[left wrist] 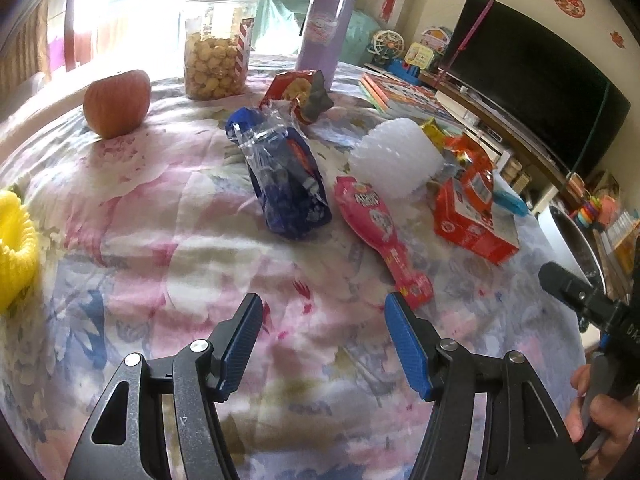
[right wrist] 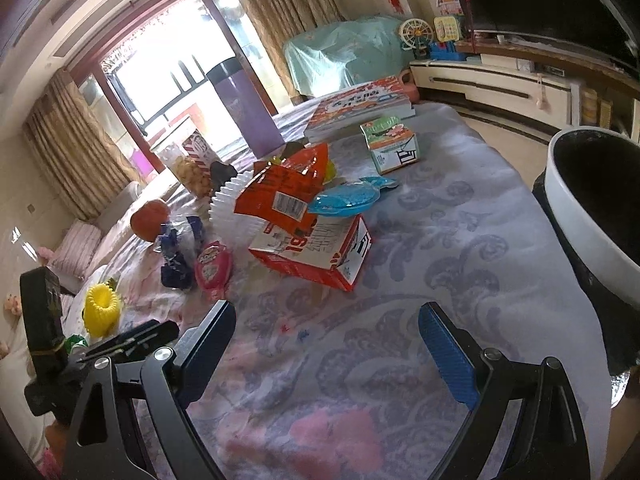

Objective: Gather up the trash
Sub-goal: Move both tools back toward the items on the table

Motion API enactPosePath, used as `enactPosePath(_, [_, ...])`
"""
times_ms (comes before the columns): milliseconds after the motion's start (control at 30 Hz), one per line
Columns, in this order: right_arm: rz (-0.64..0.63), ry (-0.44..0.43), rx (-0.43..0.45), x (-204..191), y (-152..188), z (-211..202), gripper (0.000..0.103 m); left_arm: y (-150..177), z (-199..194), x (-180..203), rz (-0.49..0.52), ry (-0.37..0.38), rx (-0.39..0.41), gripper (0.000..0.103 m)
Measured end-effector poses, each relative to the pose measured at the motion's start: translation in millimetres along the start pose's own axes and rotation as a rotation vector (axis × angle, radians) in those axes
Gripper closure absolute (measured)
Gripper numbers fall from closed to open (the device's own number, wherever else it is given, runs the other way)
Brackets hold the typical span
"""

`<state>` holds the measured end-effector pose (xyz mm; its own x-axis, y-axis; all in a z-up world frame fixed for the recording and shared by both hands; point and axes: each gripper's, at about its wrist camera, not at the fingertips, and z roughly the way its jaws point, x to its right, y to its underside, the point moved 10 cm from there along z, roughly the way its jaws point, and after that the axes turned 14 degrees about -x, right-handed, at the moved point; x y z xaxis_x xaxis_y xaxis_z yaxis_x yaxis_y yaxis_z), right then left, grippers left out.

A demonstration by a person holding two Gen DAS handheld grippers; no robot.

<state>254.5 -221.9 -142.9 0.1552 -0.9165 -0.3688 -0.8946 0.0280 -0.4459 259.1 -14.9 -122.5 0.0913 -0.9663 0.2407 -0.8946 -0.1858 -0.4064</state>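
Observation:
Trash lies on a floral cloth-covered table [left wrist: 160, 240]. A blue wrapper [left wrist: 286, 176] lies in the middle, a pink wrapper [left wrist: 378, 228] to its right, a red box [left wrist: 476, 220] further right, a white foam sleeve [left wrist: 394, 158] behind and a red snack bag [left wrist: 298, 94] at the back. My left gripper [left wrist: 322, 320] is open and empty, just short of the pink wrapper. In the right wrist view the red box [right wrist: 320, 252] carries an orange wrapper [right wrist: 286, 196] and a blue wrapper piece [right wrist: 348, 200]. My right gripper [right wrist: 326, 324] is open and empty in front of the box. A white-rimmed bin [right wrist: 592, 216] stands at the right.
An apple [left wrist: 116, 104], a popcorn jar [left wrist: 218, 48], a purple tumbler [left wrist: 326, 28] and books [left wrist: 404, 96] stand at the back. A yellow ring object [left wrist: 14, 248] lies at the left edge. A small green carton [right wrist: 390, 144] sits near the books. A TV [left wrist: 532, 80] is beyond the table.

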Motion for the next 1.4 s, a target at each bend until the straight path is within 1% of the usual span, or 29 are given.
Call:
enactPosePath(200, [0.017,-0.012,0.003,6,-8,5,0.009,-15,5,-5,-0.02,-0.002,0.011,0.04])
enactPosePath(333, [0.013,-0.011,0.012,5,-14,8,0.009,-23,12,-3,-0.032,0.014,0.003,0.04])
enactPosePath(400, [0.008,-0.009,0.009,5,-16,10,0.009,-24,14,2,-0.031,0.031,-0.001,0.04])
enactPosePath(533, [-0.014,-0.005,0.003,4,-20,16,0.009,-23,21,20,0.005,0.058,-0.011,0.04])
enactPosePath(667, [-0.031,-0.017,-0.01,6,-29,23,0.011,-25,27,34,0.036,0.065,-0.011,0.041])
enactPosePath(700, [-0.031,-0.023,-0.014,7,-30,25,0.014,-26,31,37,0.042,0.059,-0.016,0.042])
enactPosePath(733, [-0.028,-0.028,-0.023,8,-32,28,0.02,-27,37,39,0.047,0.054,-0.029,0.042])
enactPosePath(767, [-0.022,-0.038,-0.033,9,-34,30,0.023,-27,40,40,0.05,0.048,-0.034,0.042])
enactPosePath(800, [-0.013,-0.053,-0.044,10,-35,33,0.033,-28,42,40,0.058,0.033,-0.027,0.043])
enactPosePath(833, [-0.006,-0.062,-0.052,10,-35,36,0.044,-30,43,39,0.071,0.006,-0.021,0.052])
enactPosePath(867, [-0.006,-0.075,-0.056,8,-35,38,0.048,-31,44,38,0.081,-0.014,-0.021,0.059])
enactPosePath(900, [-0.011,-0.09,-0.057,4,-34,38,0.055,-31,43,38,0.085,-0.012,-0.022,0.076])
enactPosePath(933, [-0.021,-0.09,-0.055,0,-33,36,0.06,-30,43,36,0.087,0.003,-0.029,0.084])
enactPosePath(967, [-0.036,-0.081,-0.053,-4,-30,35,0.062,-29,41,32,0.087,0.013,-0.034,0.084])
enactPosePath(1000, [-0.052,-0.082,-0.057,-10,-27,34,0.068,-28,39,31,0.088,0.015,-0.035,0.084])
enactPosePath(1033, [-0.067,-0.109,-0.076,-18,-20,34,0.072,-26,36,26,0.094,0.007,-0.032,0.085])
enactPosePath(1100, [-0.091,-0.142,-0.1,-30,-10,32,0.075,-20,29,18,0.112,-0.016,-0.028,0.085])
enactPosePath(1200, [-0.116,-0.12,-0.091,-35,-1,25,0.07,-11,20,8,0.118,-0.008,-0.034,0.085])
enactPosePath(1233, [-0.119,-0.108,-0.084,-33,-1,21,0.068,-9,18,3,0.114,-0.017,-0.037,0.085])
enactPosePath(1267, [-0.123,-0.098,-0.079,-31,-2,19,0.063,-7,17,1,0.111,-0.016,-0.04,0.084])
enactPosePath(1333, [-0.13,-0.073,-0.072,-26,-5,19,0.027,-7,18,-1,0.096,-0.002,-0.046,0.083])
enactPosePath(1367, [-0.135,-0.062,-0.068,-24,-8,20,0.023,-8,19,-1,0.092,0.0,-0.044,0.082])
enactPosePath(1400, [-0.144,-0.061,-0.064,-24,-11,21,0.021,-8,19,0,0.092,-0.001,-0.043,0.081])
